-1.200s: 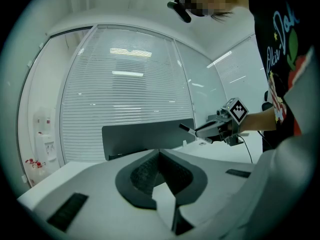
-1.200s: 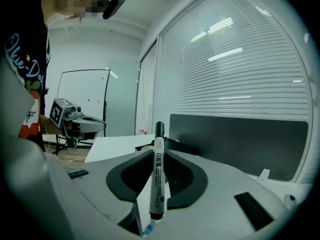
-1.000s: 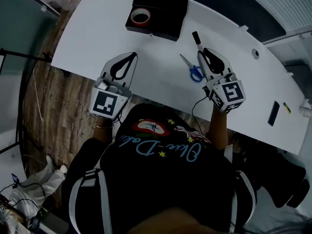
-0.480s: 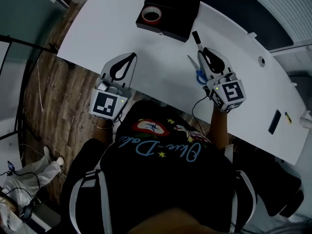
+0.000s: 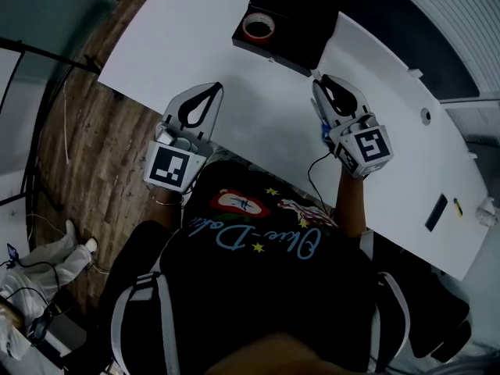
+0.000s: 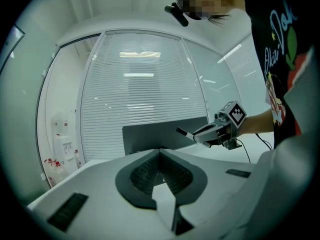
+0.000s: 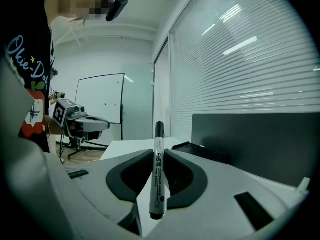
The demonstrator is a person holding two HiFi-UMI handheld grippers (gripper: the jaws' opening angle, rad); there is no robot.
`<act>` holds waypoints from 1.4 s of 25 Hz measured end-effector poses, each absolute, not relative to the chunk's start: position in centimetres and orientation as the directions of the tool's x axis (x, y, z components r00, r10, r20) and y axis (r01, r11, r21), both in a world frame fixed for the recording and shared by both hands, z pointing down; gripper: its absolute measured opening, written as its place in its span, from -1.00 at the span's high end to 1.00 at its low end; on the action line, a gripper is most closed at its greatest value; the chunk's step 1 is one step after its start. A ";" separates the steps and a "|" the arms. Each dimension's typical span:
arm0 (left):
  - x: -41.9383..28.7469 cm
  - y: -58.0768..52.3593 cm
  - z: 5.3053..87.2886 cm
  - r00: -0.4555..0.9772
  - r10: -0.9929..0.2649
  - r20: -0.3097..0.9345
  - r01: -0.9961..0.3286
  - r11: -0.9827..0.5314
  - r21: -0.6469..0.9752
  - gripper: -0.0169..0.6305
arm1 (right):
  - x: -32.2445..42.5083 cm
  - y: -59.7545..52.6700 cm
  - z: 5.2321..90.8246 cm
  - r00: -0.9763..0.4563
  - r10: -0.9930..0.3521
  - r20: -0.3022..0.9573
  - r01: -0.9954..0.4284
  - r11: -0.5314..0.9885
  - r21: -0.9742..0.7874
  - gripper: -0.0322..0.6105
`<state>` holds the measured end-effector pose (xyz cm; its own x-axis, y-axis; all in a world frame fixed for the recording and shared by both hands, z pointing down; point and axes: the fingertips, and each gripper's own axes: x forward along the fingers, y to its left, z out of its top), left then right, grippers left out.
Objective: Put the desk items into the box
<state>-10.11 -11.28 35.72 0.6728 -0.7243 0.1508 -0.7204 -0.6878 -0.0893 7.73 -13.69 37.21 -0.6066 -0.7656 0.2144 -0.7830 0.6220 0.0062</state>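
Holds the white, black-capped plastic marker pen (image 7: 156,179) clamped between the jaws of the right gripper (image 5: 319,83), now brought closer, just short of the black rectangular box (image 5: 303,23) ahead, likely leaving only the drop; keeps the left gripper (image 5: 216,88) closed, empty.

Head view sits above the person, looking almost straight down on the curved white desk (image 5: 195,37), with both arms in shot. Each gripper view rides low, right behind its own jaws, looking roughly level across the desk. They angle inward: the left gripper view catches the right gripper (image 6: 197,133), and the right gripper view catches the left gripper (image 7: 102,124). The open black box (image 5: 301,30) shows in the head and right gripper views.
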 end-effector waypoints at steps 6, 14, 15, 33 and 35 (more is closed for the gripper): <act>-9.1 -9.4 36.1 0.669 -0.725 0.165 -0.721 -0.687 -0.096 0.96 | 8.3 -12.0 38.9 -0.620 -0.749 0.232 -0.770 0.638 0.003 0.69; -8.2 -9.1 36.2 0.689 -0.702 0.180 -0.697 -0.710 -0.102 0.96 | 8.6 -11.4 40.0 -0.603 -0.746 0.282 -0.766 0.641 0.058 0.69; -8.1 -9.1 36.1 0.691 -0.700 0.181 -0.695 -0.712 -0.103 0.96 | 8.5 -11.3 40.1 -0.598 -0.744 0.296 -0.762 0.643 0.075 0.69; -8.3 -9.2 35.4 0.678 -0.715 0.171 -0.714 -0.696 -0.076 0.96 | 6.6 -11.9 43.0 -0.594 -0.632 0.498 -0.609 0.757 0.236 0.69; -8.5 -9.3 35.4 0.670 -0.723 0.171 -0.723 -0.687 -0.072 0.96 | 6.4 -11.9 43.7 -0.594 -0.614 0.520 -0.589 0.772 0.239 0.69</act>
<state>-8.49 -9.27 35.37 0.6696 -0.7228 0.1708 -0.7231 -0.6869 -0.0722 6.36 -11.94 43.68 -0.5941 -0.6140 0.5197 -0.5887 0.7721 0.2394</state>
